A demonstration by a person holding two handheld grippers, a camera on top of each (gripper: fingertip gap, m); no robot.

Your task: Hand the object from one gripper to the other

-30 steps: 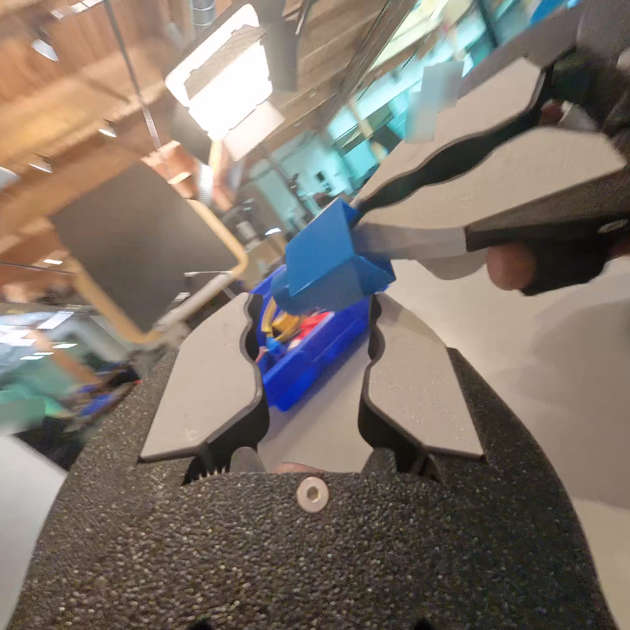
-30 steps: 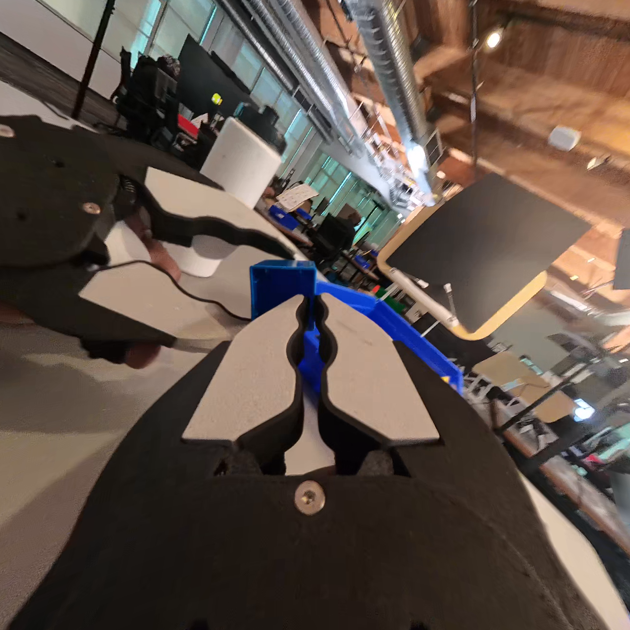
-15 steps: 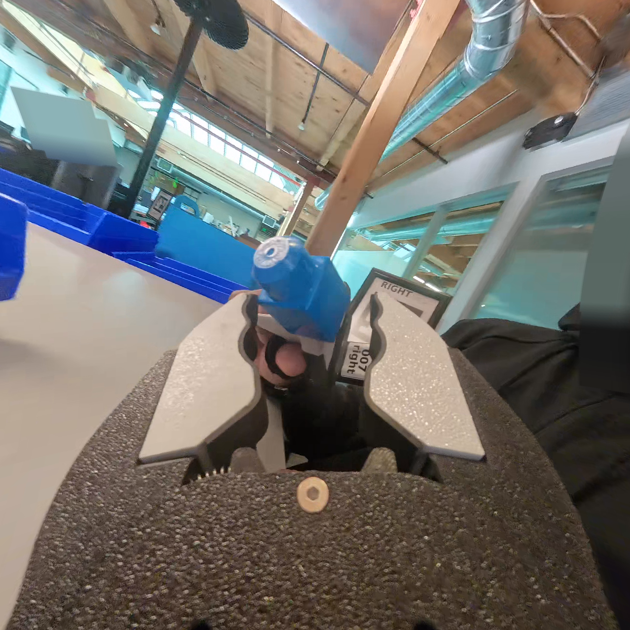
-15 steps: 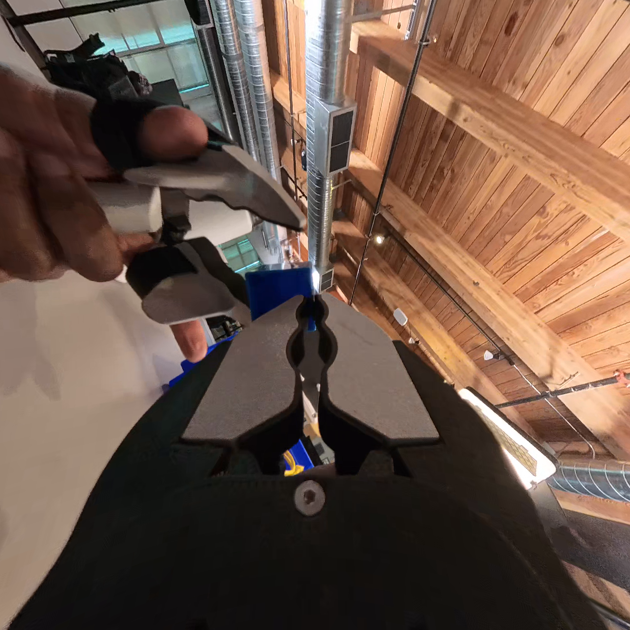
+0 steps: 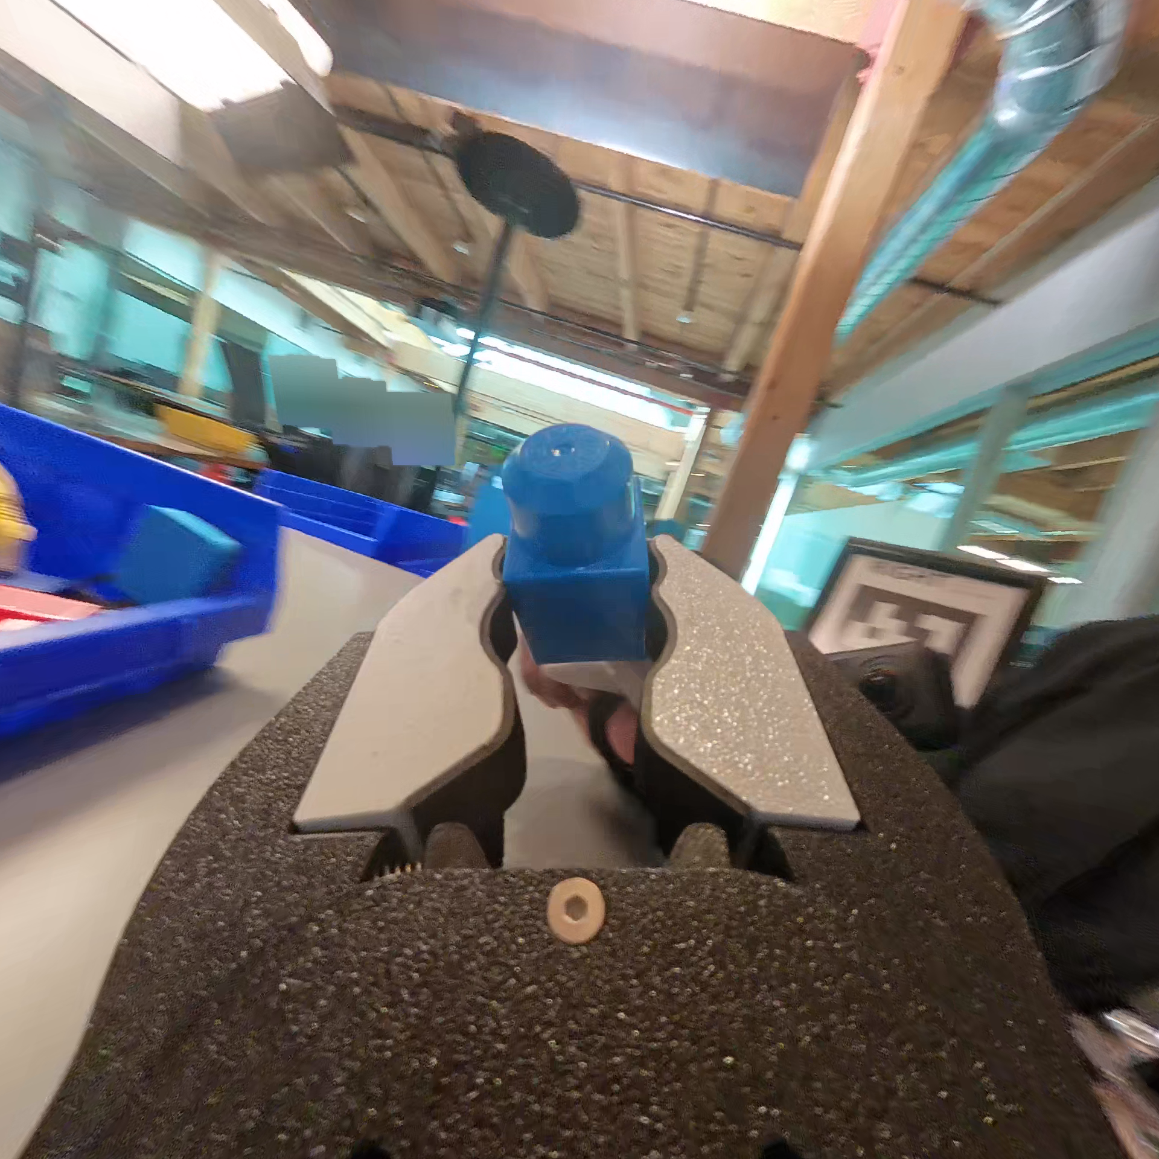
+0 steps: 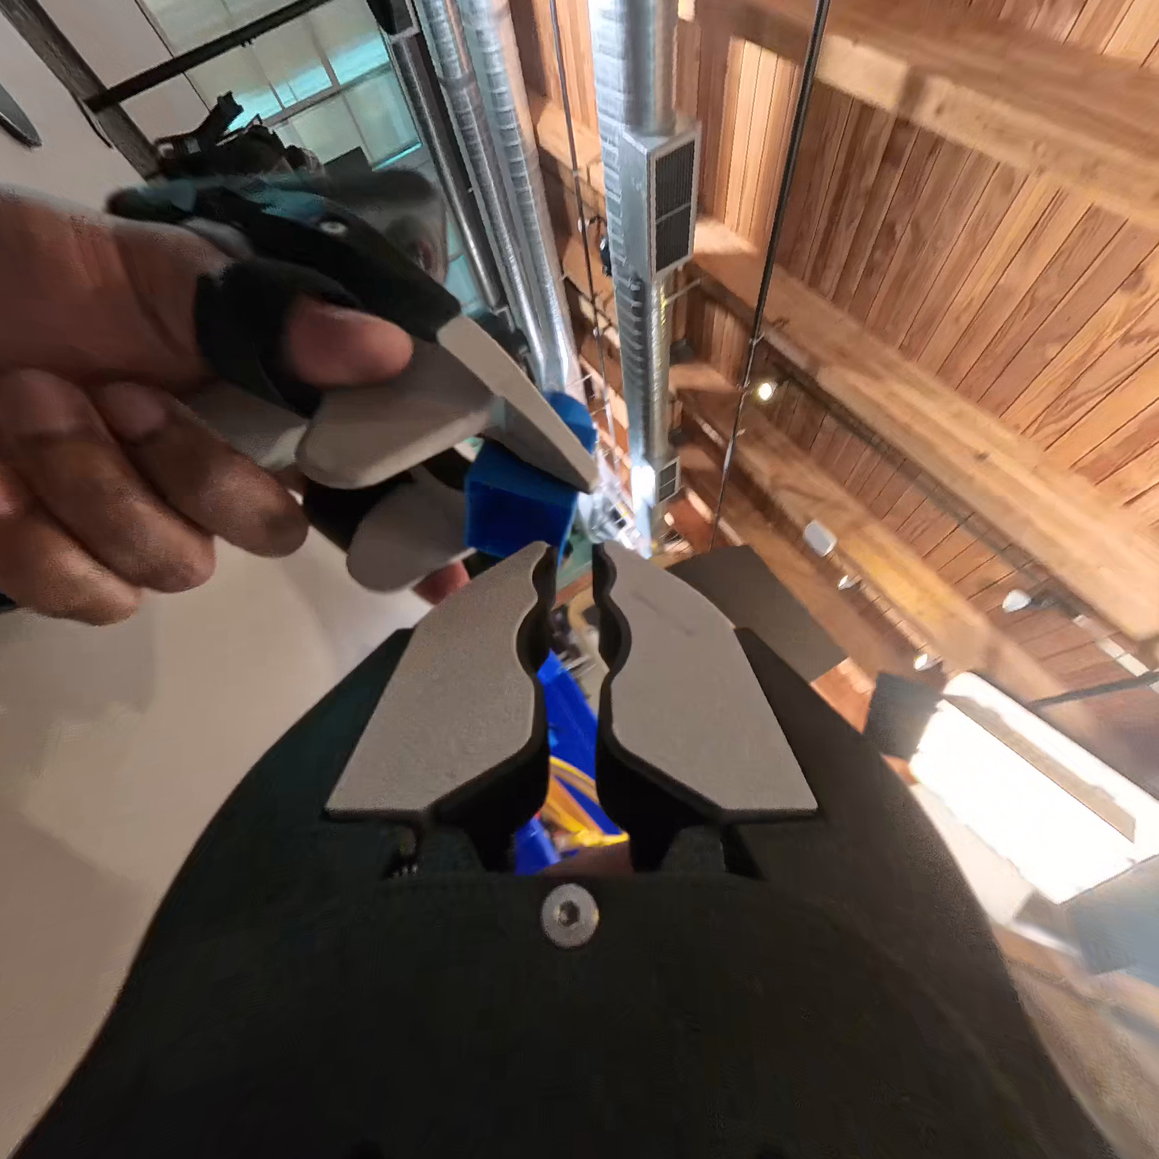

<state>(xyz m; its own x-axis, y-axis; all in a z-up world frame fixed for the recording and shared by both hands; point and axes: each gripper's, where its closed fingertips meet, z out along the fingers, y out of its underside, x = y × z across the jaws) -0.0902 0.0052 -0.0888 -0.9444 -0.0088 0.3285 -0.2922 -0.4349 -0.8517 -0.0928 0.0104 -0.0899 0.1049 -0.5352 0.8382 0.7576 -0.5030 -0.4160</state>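
The object is a blue block with a round cap [image 5: 574,589]. My left gripper [image 5: 575,542] is shut on its square body, with the cap pointing away from the camera. In the right wrist view the block [image 6: 514,508] sits between the left gripper's [image 6: 533,514] grey fingers, held by a hand [image 6: 125,439]. My right gripper [image 6: 574,552] has its jaws a narrow gap apart with nothing between them; the block lies just above its left tip. One right gripper fingertip [image 5: 589,672] shows just under the block.
A blue bin [image 5: 157,627] with red and yellow parts stands on the grey table [image 5: 94,815] at the left. More blue bins [image 5: 376,520] stand behind it. A wooden post [image 5: 815,313] and a dark sleeve [image 5: 1066,784] are on the right. The grippers are tip to tip, or close to it.
A second ago the right gripper held the block and the left was open. The left has since shut on it. The right jaws have parted slightly and the block is out of them.
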